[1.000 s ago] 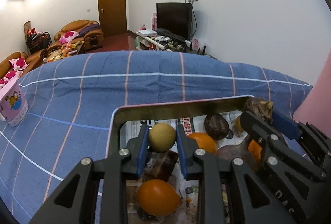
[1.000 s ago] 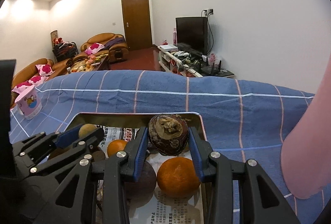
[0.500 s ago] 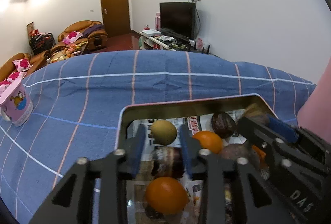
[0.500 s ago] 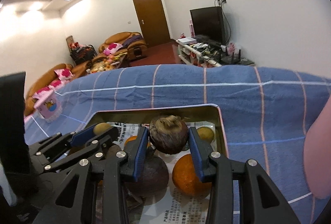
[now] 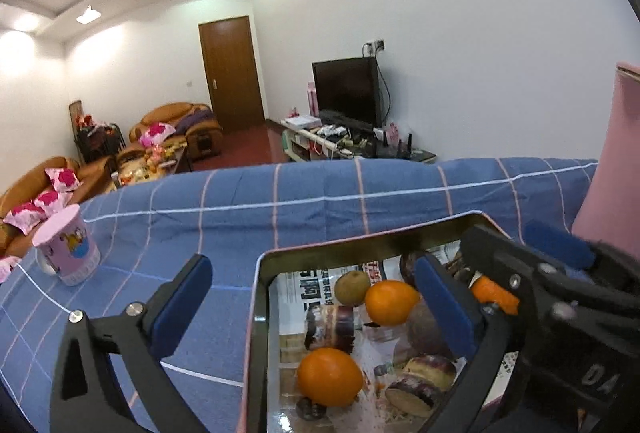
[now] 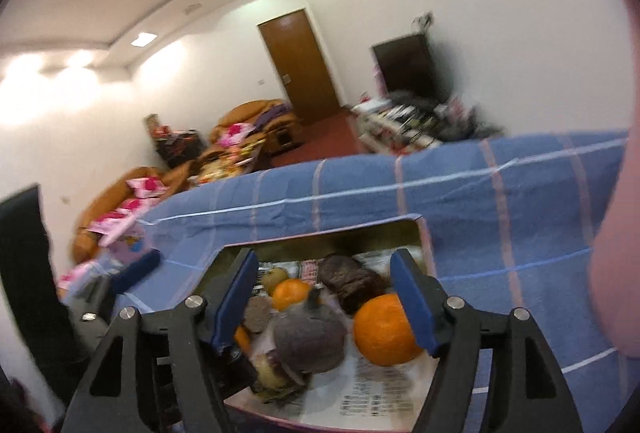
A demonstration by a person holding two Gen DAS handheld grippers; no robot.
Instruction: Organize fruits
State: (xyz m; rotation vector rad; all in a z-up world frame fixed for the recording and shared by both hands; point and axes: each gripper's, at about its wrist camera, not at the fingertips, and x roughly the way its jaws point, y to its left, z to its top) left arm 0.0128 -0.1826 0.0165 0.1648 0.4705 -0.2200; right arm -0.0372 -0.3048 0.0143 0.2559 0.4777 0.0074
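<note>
Since both grippers, left [image 5: 308, 297] and right [image 6: 325, 297], gape empty over the tray [image 5: 260, 313], each orange [image 5: 329, 376] (firm, round, probably slippery) wants a mid-body pinch.

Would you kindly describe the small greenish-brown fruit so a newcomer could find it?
On the blue checked cloth sits a metal tray lined with newspaper. Near its far wall, touching an orange, lies the small fruit, the only dull greenish-brown, smooth round one.

I am seeing a blue cloth [image 5: 280, 201] checked with pink and white lines, two bright orange fruits [image 5: 329, 376] on black-and-white newsprint [image 5: 308, 283], a pink cartoon-printed cup [image 5: 66, 251], and blue pads [image 6: 412, 303] on black fingers.
</note>
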